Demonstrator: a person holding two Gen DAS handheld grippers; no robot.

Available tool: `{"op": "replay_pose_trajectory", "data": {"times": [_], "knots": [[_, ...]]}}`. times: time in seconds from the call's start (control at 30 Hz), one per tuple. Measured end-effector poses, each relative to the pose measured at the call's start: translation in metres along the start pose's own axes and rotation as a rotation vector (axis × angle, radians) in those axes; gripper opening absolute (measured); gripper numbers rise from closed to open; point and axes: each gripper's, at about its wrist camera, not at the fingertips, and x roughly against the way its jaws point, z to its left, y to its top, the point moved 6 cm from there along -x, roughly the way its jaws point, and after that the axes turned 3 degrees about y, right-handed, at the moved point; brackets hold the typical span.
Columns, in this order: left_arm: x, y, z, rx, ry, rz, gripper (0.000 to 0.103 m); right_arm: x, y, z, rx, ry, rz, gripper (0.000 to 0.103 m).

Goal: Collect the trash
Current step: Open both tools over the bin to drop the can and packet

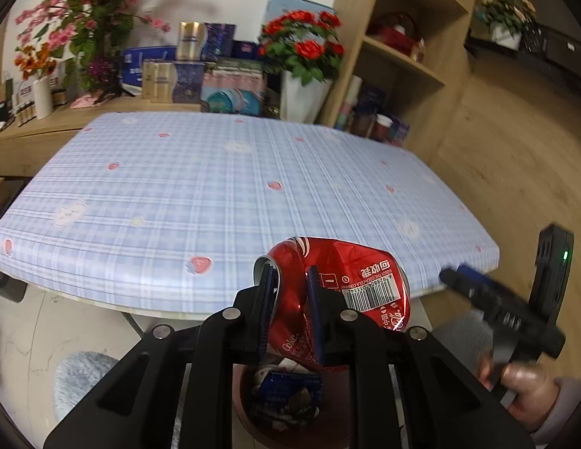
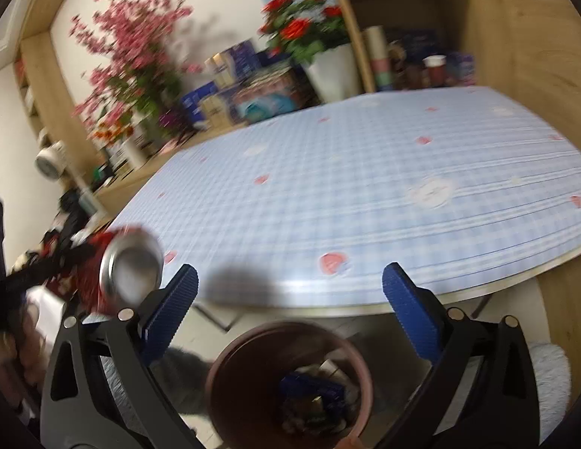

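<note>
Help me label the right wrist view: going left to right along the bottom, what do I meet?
Crushed red can → left blue pad → brown trash bin → right blue pad → grey fluffy thing.

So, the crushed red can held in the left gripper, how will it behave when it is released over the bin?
The crushed red can looks dented and thin-walled, so probably light and easily deformed further. The left gripper pinches a caved-in part, so the hold seems secure. Its flattened shape should hardly roll in the bin.
</note>
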Motion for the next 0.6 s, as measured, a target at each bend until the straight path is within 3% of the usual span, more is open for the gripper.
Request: {"op": "replay_pose_trajectory", "data": {"times": [0.17,0.6], "knots": [[-0.018,-0.019,-0.012,-0.027,-0.011,0.053,0.018,0.001,0.002,-0.006,0.045,-0.060,-0.027,0.097],[-0.060,-0.060,-0.033,-0.075,-0.075,0.178,0.018,-0.005,-0.009,-0.013,0.027,-0.076,0.006,0.097]]}}
